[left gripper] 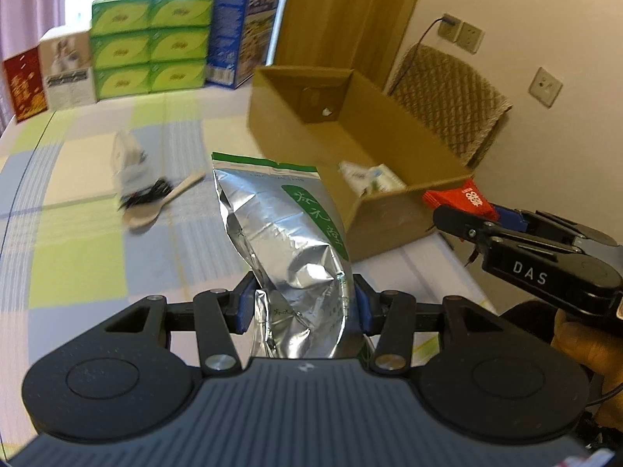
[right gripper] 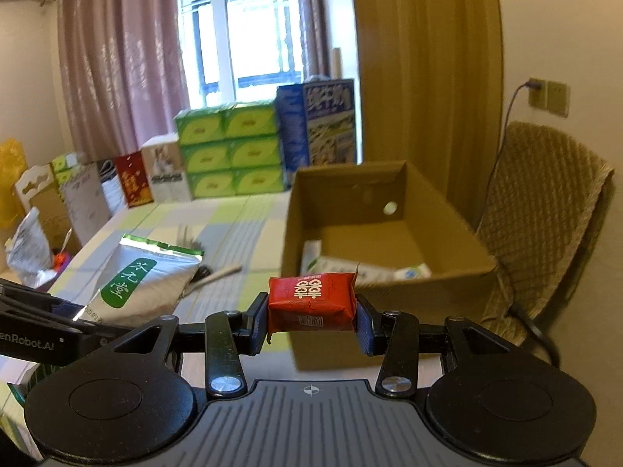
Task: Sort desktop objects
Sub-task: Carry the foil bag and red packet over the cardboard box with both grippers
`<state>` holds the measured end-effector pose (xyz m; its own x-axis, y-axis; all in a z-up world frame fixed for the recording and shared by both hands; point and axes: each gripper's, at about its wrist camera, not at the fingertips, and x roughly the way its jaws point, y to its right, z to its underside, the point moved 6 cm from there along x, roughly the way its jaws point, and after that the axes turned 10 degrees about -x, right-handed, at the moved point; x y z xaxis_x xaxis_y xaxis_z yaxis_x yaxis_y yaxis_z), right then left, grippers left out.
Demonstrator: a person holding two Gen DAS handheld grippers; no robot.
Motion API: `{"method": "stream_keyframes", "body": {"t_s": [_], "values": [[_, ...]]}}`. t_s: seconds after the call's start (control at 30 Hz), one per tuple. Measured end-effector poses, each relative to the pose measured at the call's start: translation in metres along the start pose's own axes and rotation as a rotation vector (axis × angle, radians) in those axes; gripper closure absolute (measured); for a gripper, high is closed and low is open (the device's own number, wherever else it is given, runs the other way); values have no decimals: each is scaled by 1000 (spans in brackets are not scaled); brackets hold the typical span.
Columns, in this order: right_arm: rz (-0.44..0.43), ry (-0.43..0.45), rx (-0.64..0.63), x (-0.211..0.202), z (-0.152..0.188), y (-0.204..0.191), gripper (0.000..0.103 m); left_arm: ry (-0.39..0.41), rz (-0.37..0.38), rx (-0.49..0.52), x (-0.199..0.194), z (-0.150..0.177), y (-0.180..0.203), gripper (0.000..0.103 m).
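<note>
**Both claws loaded beside the open carton**

An open cardboard box [right gripper: 389,210] stands on the right part of the checked tablecloth [left gripper: 78,257], its flaps up and a round hole in its far wall. On its floor, at the near end, lie a few white packets [right gripper: 350,268] with green and blue print; the far end of the floor is bare cardboard. Whether more lies under them cannot be told.

The left gripper [left gripper: 301,303] is closed partway on a silver foil pouch [left gripper: 280,225] with a green label and a green strip along its top edge. The blue pads press the crumpled lower part of the pouch from both sides, and the pouch stands up ahead of the jaws, leaning slightly left, just near and left of the box's near left corner.

The right gripper [right gripper: 311,321] is closed about as far on a small red packet [right gripper: 311,301] with white and gold characters, pinched at its two short ends. The packet is held level, in front of the box's near wall and around the height of its rim.

Farther left on the cloth lie a wooden spoon [left gripper: 163,202] and a dark tangled item [left gripper: 150,192], touching each other, with a blurred white bag [left gripper: 126,159] just behind. Stacked green boxes [left gripper: 150,43] and a blue carton [left gripper: 243,31] line the far edge by the window.
</note>
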<state>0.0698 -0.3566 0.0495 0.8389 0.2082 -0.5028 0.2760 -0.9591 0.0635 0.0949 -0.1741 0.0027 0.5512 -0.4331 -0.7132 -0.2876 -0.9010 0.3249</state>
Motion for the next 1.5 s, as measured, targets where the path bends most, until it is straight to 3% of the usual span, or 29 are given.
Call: {"method": "stream_keyframes", "body": {"t_s": [0.33, 0.77, 1.17, 1.5], "values": [[52, 20, 5, 6, -30, 44, 61, 10, 55, 46, 17, -46, 39, 59], [69, -1, 21, 32, -40, 93, 61, -24, 78, 45, 54, -81, 67, 59], [70, -11, 21, 63, -48, 117, 61, -43, 76, 71, 93, -114, 89, 59], [63, -26, 23, 86, -54, 129, 61, -61, 63, 75, 121, -124, 93, 59]]}}
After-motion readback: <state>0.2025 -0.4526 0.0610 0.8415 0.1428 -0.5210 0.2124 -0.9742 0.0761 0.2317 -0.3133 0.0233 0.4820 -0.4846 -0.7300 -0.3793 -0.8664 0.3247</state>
